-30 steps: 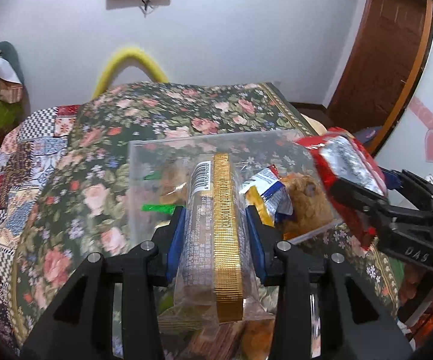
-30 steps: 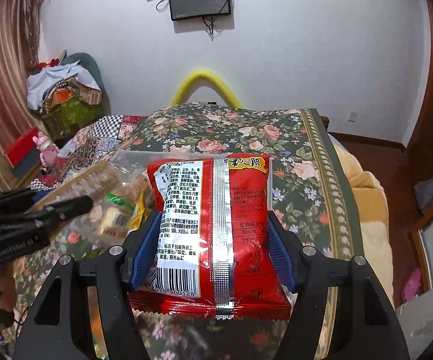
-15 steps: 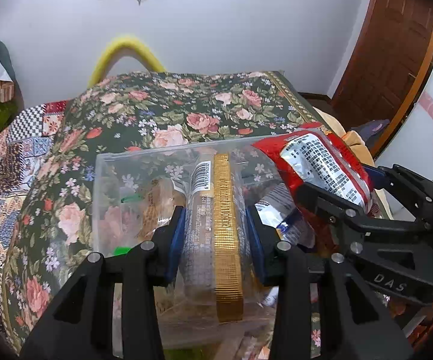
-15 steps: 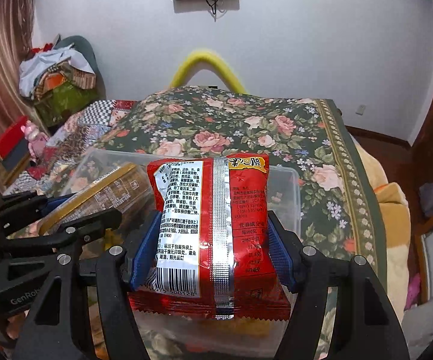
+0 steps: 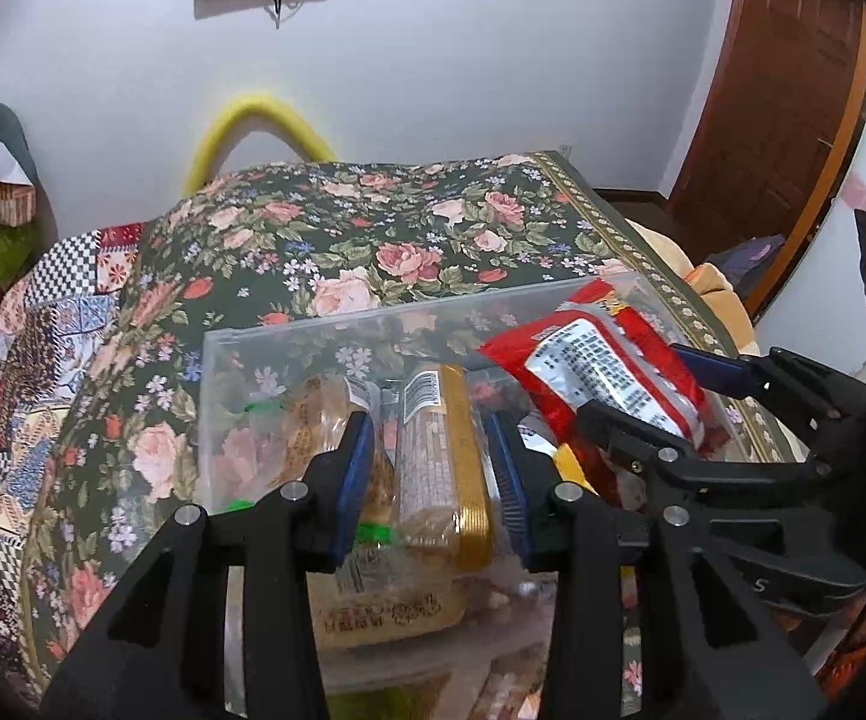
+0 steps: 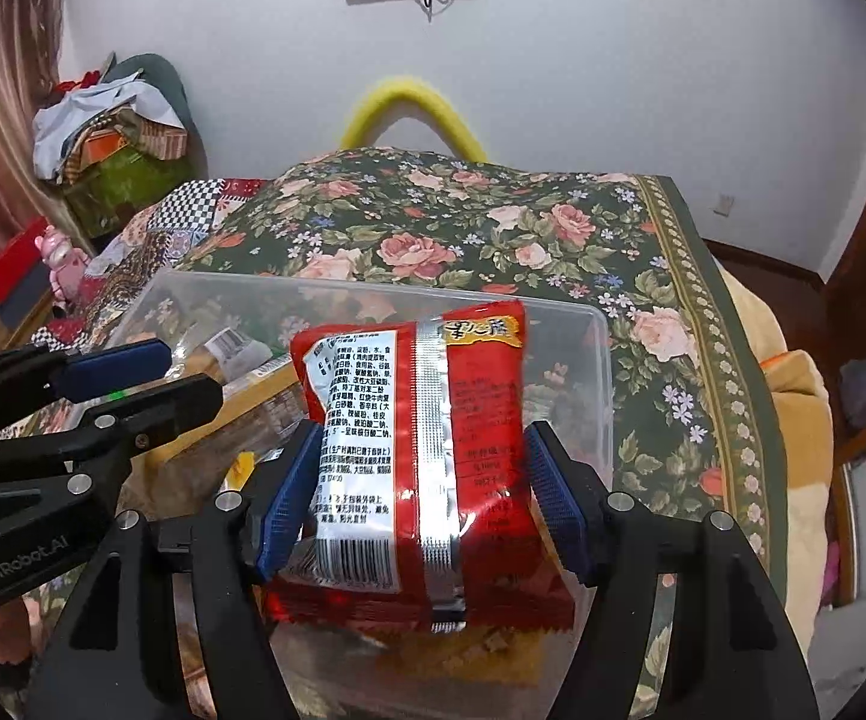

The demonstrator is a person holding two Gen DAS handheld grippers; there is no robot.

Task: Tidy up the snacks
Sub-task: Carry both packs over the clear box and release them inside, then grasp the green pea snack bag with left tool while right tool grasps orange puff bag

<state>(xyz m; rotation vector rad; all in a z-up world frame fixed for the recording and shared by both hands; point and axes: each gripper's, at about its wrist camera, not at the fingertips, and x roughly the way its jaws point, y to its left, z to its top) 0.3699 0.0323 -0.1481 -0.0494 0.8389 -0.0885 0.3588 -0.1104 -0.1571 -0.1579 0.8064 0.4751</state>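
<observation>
Left wrist: placing step, left gripper (image 5: 433, 474) clamped on biscuits (image 5: 442, 462), right gripper (image 6: 420, 498) clamped on red pack (image 6: 414, 444), both over bin (image 6: 604, 372); next, lower and release.

The left gripper (image 5: 433, 468) clamps a gold-edged cracker pack (image 5: 442, 468) over the clear bin (image 5: 372, 324). At three o'clock, the right gripper (image 5: 661, 396) grips a red packet (image 5: 601, 372).
</observation>
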